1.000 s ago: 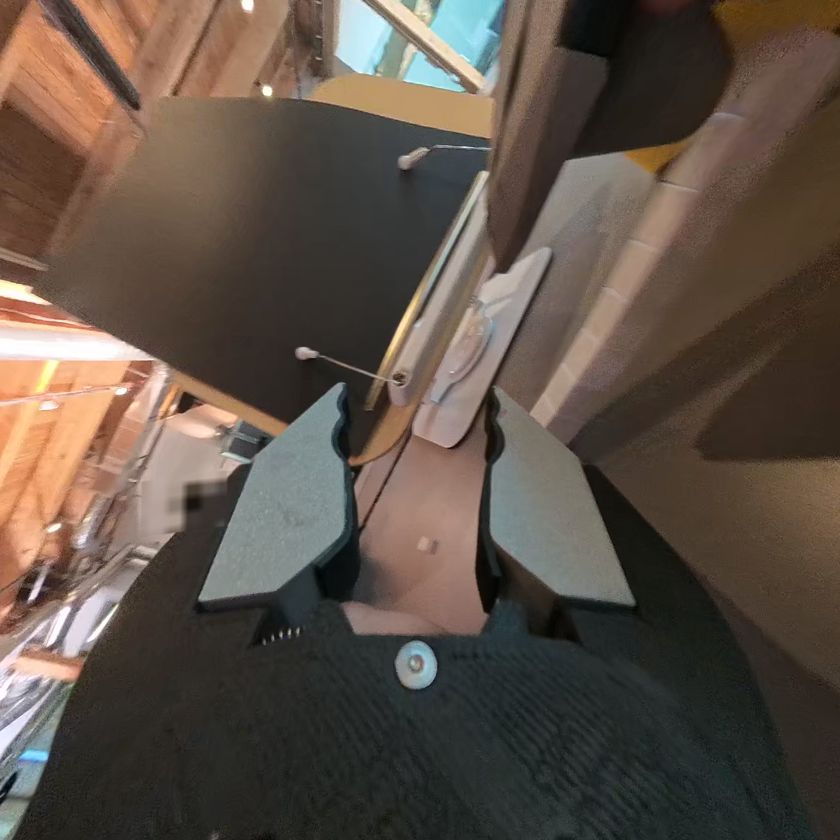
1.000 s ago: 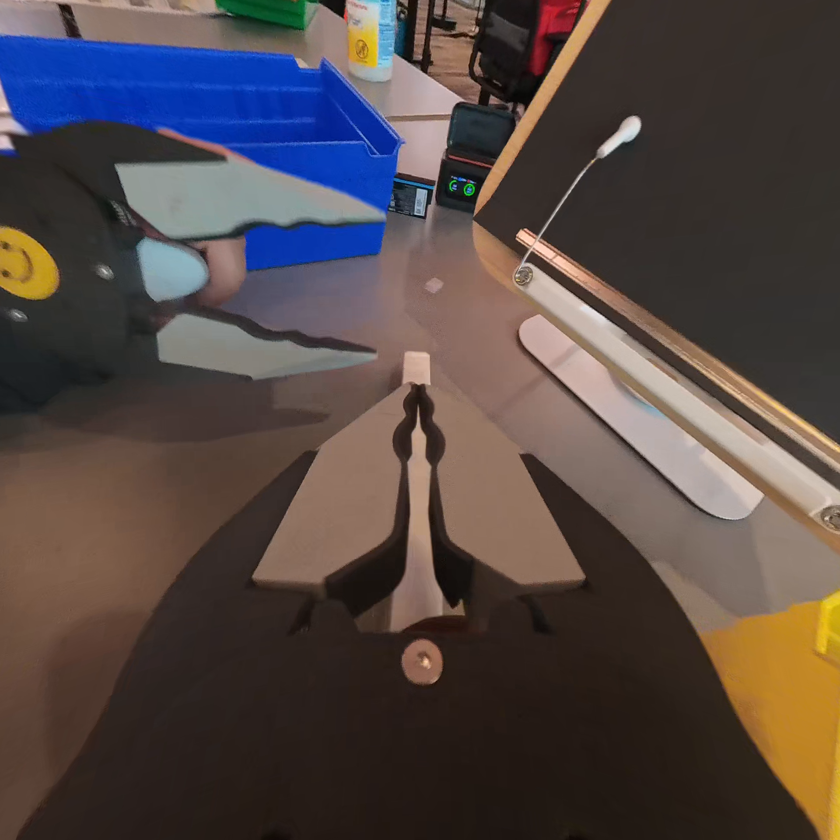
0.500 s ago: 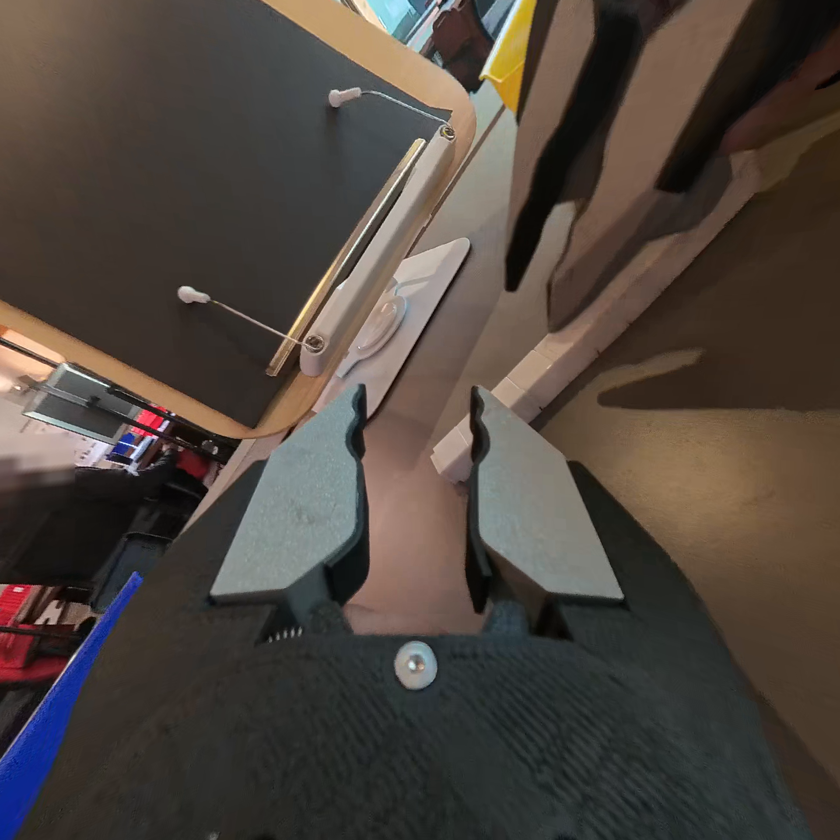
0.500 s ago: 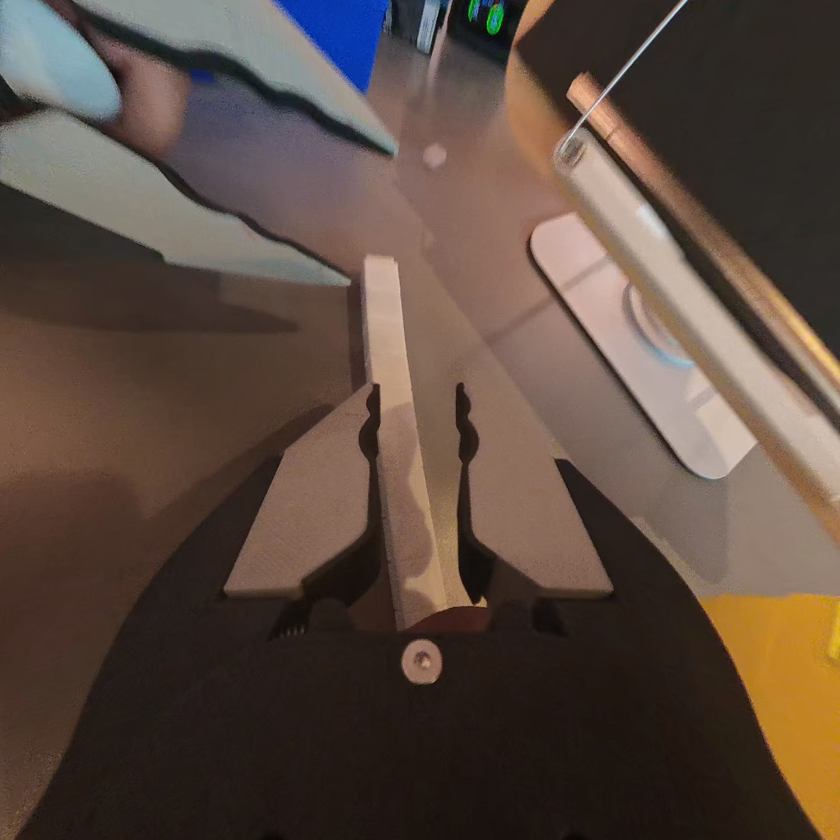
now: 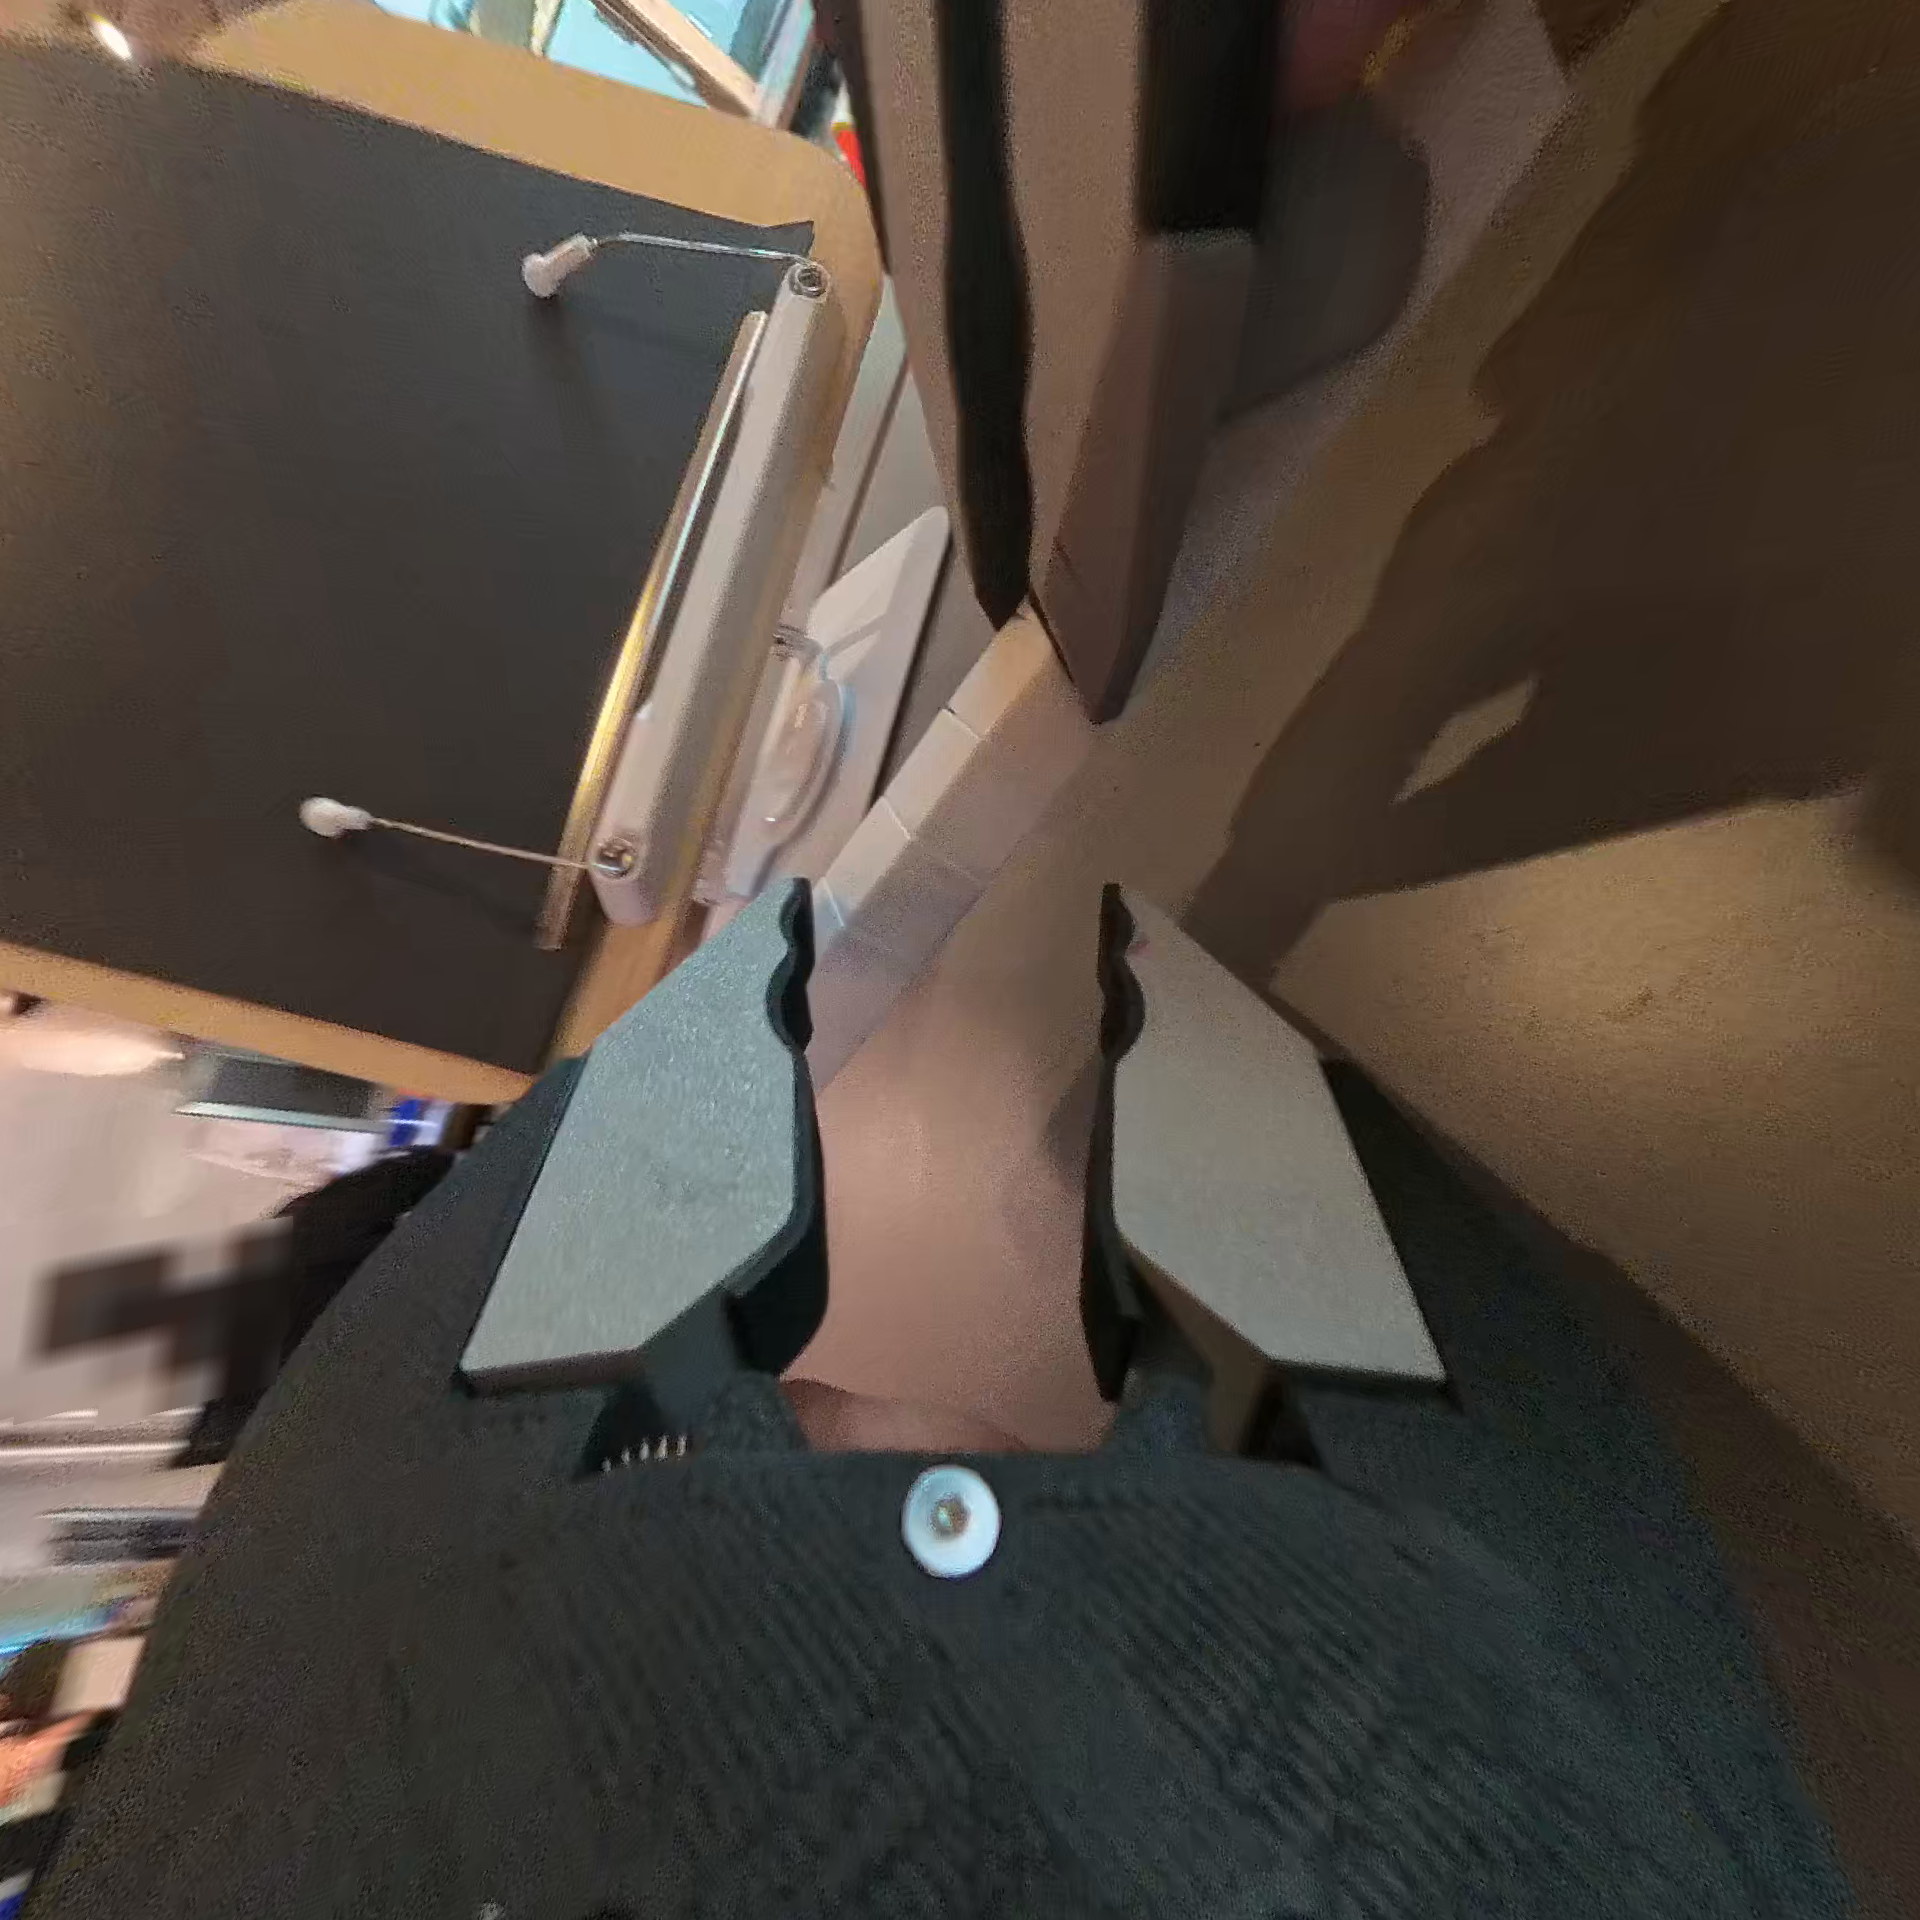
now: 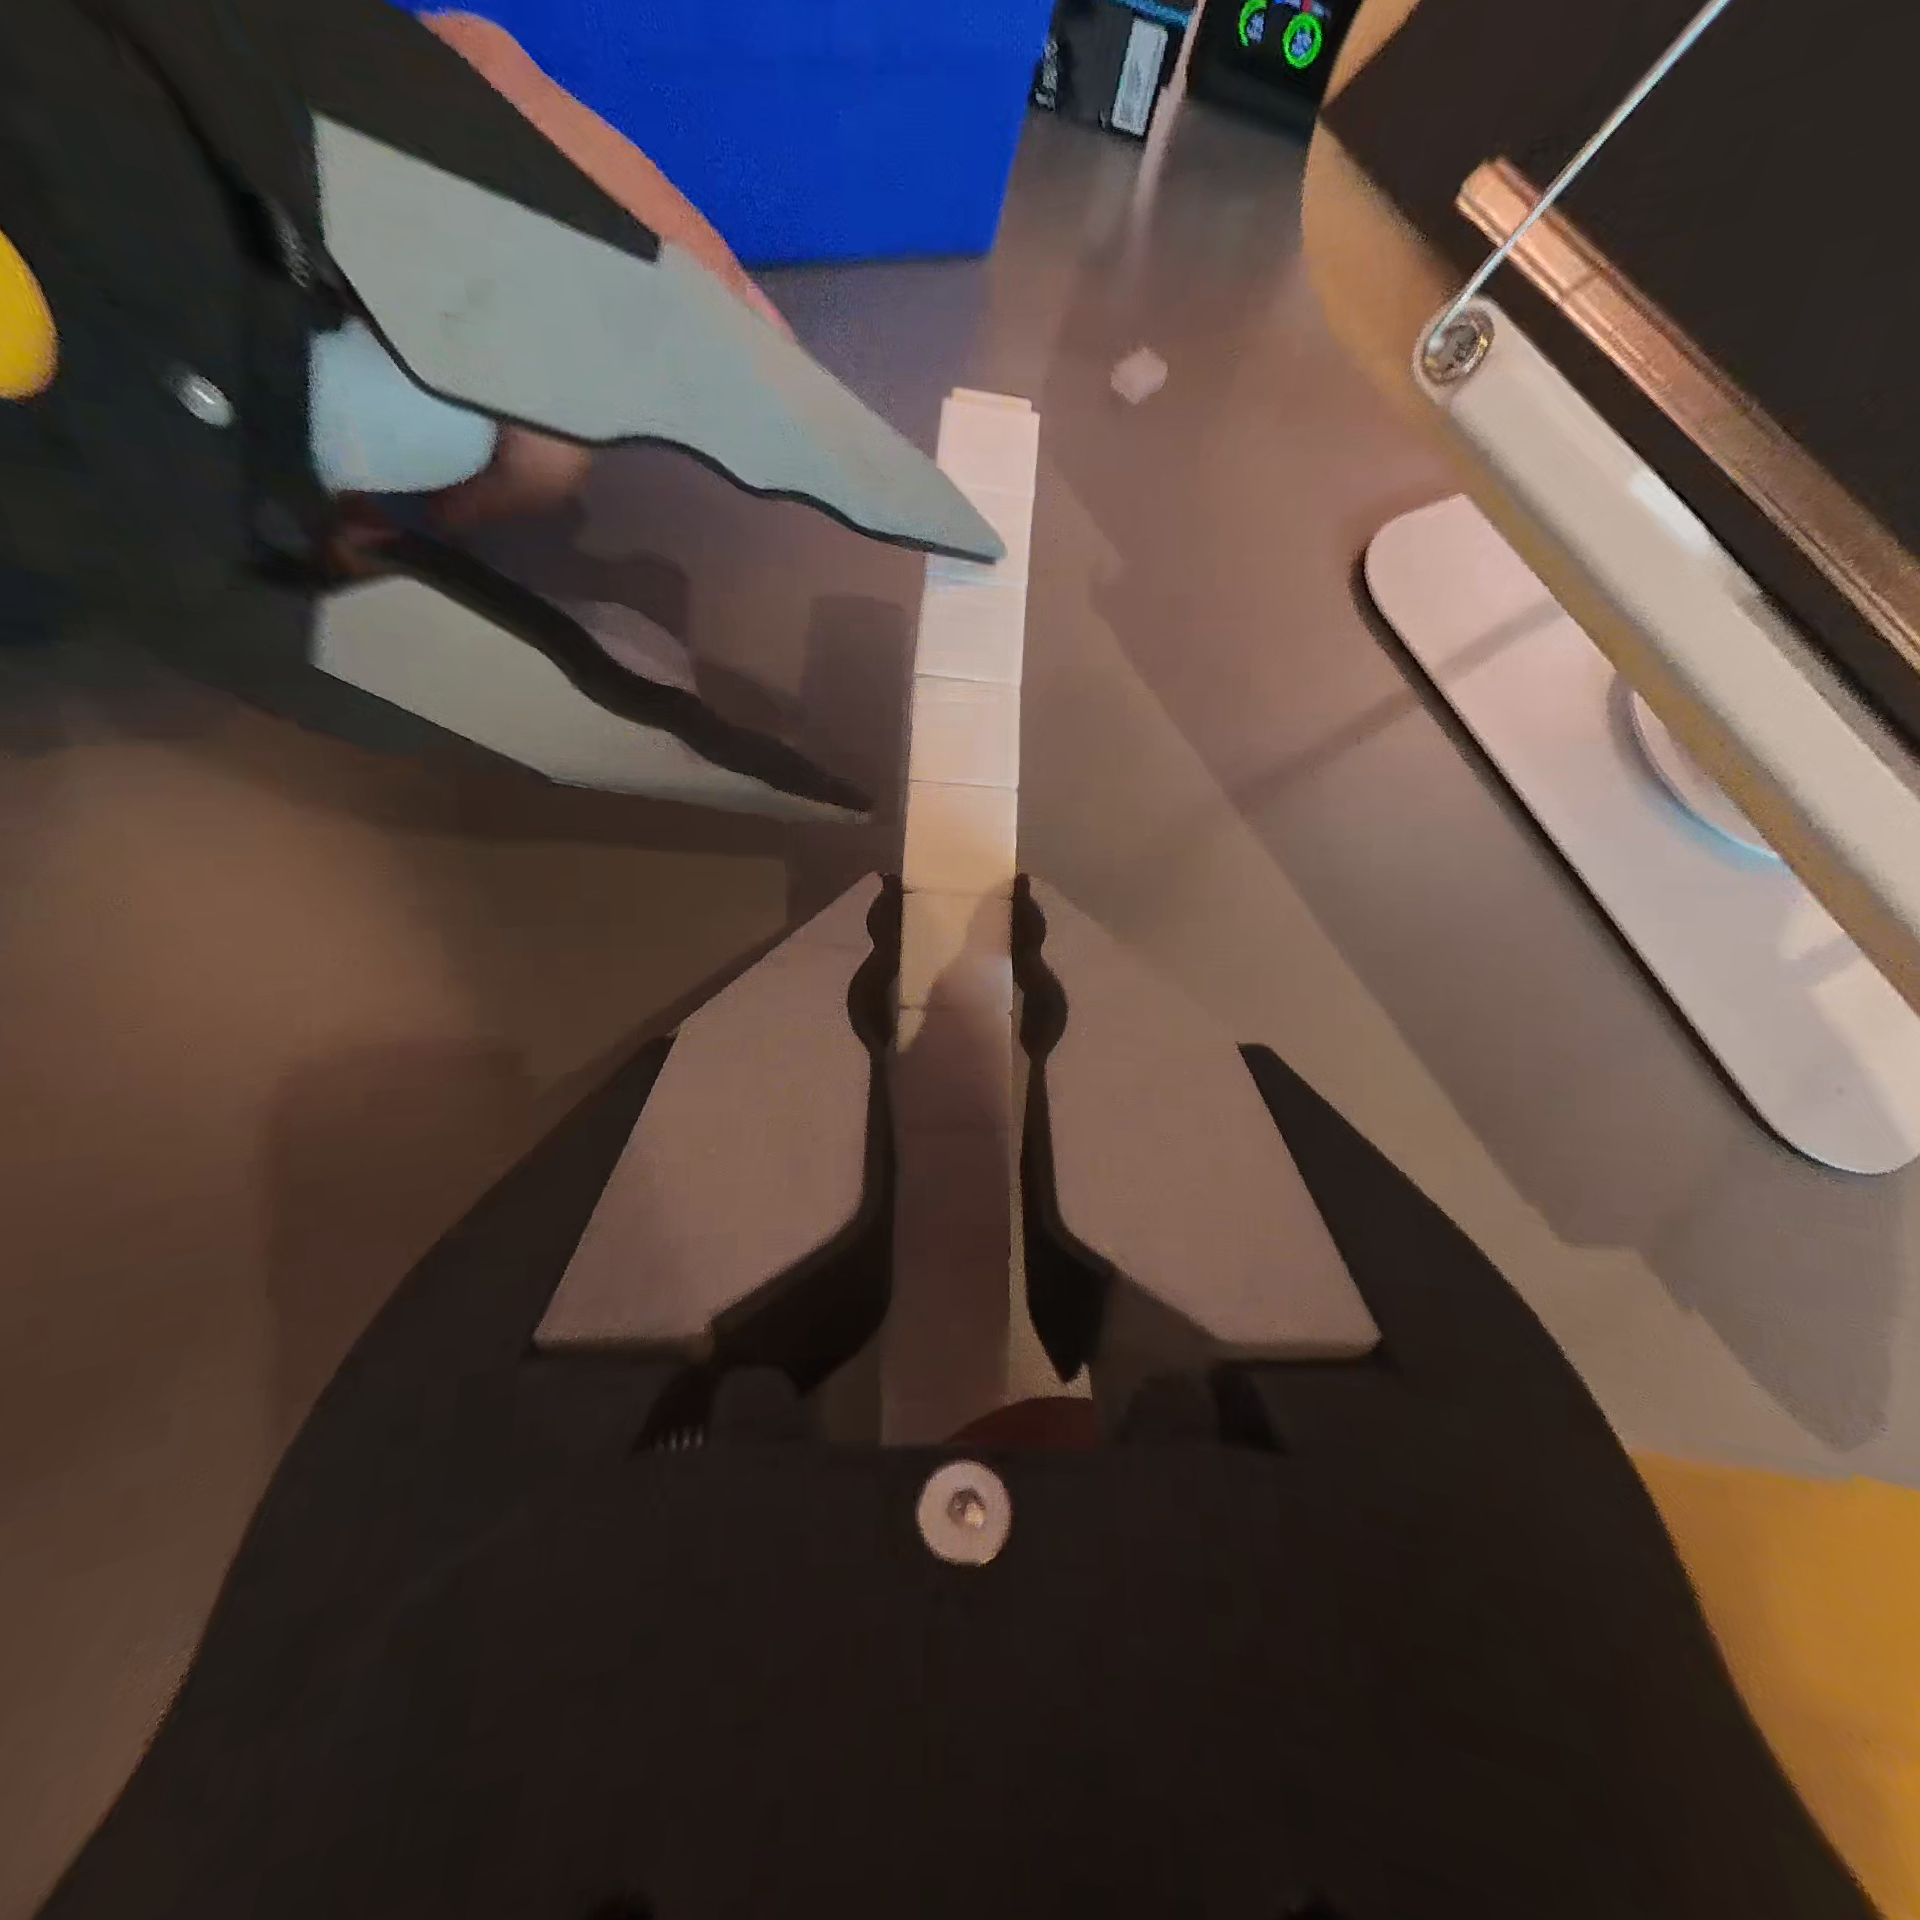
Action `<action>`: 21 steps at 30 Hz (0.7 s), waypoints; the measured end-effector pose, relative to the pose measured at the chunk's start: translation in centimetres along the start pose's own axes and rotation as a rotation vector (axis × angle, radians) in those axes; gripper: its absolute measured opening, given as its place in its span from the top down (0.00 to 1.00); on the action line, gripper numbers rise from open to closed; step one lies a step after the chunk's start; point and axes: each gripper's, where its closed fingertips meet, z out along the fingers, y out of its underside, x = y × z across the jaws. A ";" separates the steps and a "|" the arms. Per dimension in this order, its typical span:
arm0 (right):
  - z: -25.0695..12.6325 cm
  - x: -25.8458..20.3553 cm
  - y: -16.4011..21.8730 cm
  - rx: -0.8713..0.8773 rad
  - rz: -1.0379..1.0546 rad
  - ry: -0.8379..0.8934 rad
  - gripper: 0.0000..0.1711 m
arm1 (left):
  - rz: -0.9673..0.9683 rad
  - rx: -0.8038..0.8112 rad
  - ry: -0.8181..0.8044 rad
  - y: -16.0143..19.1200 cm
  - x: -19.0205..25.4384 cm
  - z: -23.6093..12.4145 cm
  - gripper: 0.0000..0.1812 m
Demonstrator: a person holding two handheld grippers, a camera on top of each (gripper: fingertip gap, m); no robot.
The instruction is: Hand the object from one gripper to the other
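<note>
Two grippers — the right gripper (image 6: 956, 904) and the left gripper (image 5: 951, 935). One white segmented bar (image 6: 971, 644) lies between the right one's fingers. Beyond the fingertips — one blue bin (image 6: 831, 125), one black board (image 5: 312, 520) with two wire clips.

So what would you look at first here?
The long white bar made of little blocks, sticking straight out of the right tongs, which are shut on it. Next, the left tongs coming in from the left, open, one tip above the bar and one below. Off to the right stands a black board on a white foot.
</note>
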 end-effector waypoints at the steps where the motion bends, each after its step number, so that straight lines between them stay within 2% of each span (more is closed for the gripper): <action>1: -0.2 -0.3 -0.2 0.007 0.003 -0.019 0.89 | 0.053 -0.009 -0.029 -0.1 -0.1 0.1 0.71; 4: -0.4 -1.3 -0.5 0.024 0.024 -0.086 0.89 | 0.191 -0.020 -0.083 -0.5 -0.1 0.2 0.77; 6: -0.4 -2.4 -0.6 0.025 0.028 -0.145 0.89 | 0.274 -0.038 -0.113 -0.6 -0.1 0.4 0.84; 8: -0.3 -2.5 -0.3 0.006 -0.006 -0.142 0.89 | 0.308 -0.052 -0.089 -0.5 0.4 0.5 0.85; 9: -0.5 -2.3 -0.4 0.000 -0.054 -0.120 0.88 | 0.298 -0.055 -0.074 -0.5 0.5 0.5 0.86; 11: -1.5 -0.8 -1.9 0.046 -0.178 0.044 0.84 | 0.261 -0.065 -0.061 -0.1 0.4 0.6 0.88; 14: -4.8 -1.4 -6.3 0.334 -0.308 0.164 0.84 | 0.126 -0.064 -0.076 0.4 -0.7 0.5 0.89; 17: -8.5 -0.4 -8.8 0.579 -0.303 0.318 0.85 | -0.123 -0.088 -0.115 1.6 -2.9 0.4 0.89; 19: -10.1 1.0 -9.2 0.648 -0.223 0.395 0.84 | -0.281 -0.089 -0.142 2.4 -4.2 0.0 0.89; 21: -9.0 1.0 -8.6 0.609 -0.085 0.271 0.77 | -0.435 -0.065 -0.139 2.7 -5.0 -0.3 0.89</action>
